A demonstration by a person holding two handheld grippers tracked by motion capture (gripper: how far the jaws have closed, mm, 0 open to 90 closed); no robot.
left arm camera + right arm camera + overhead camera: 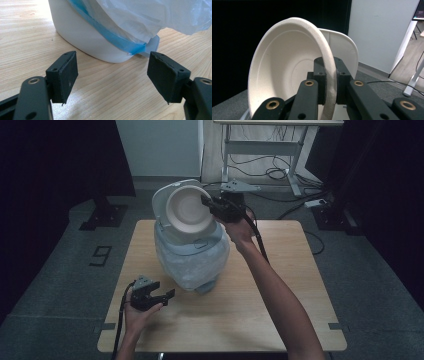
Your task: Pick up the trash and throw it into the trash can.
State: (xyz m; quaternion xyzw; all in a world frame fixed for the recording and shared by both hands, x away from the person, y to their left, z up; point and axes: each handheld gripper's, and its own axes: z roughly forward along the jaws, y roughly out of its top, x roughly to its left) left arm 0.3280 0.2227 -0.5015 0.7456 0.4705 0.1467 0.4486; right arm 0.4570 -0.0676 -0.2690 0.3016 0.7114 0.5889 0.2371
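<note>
Paper bowl [190, 211] hangs tilted on edge above the open top of the white bin [192, 257], in front of the bin's raised lid [162, 200]. At the left, the left gripper [167, 295] rests low over the wooden table [280, 285] near the bin's base, its jaws spread with nothing between them. A translucent bag [155, 17] with a blue edge lines the bin. At the right, the right gripper [329, 82] clamps the bowl's rim.

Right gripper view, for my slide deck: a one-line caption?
Right hand-held gripper clamps a tilted paper bowl by its rim before the bin's raised lid.
</note>
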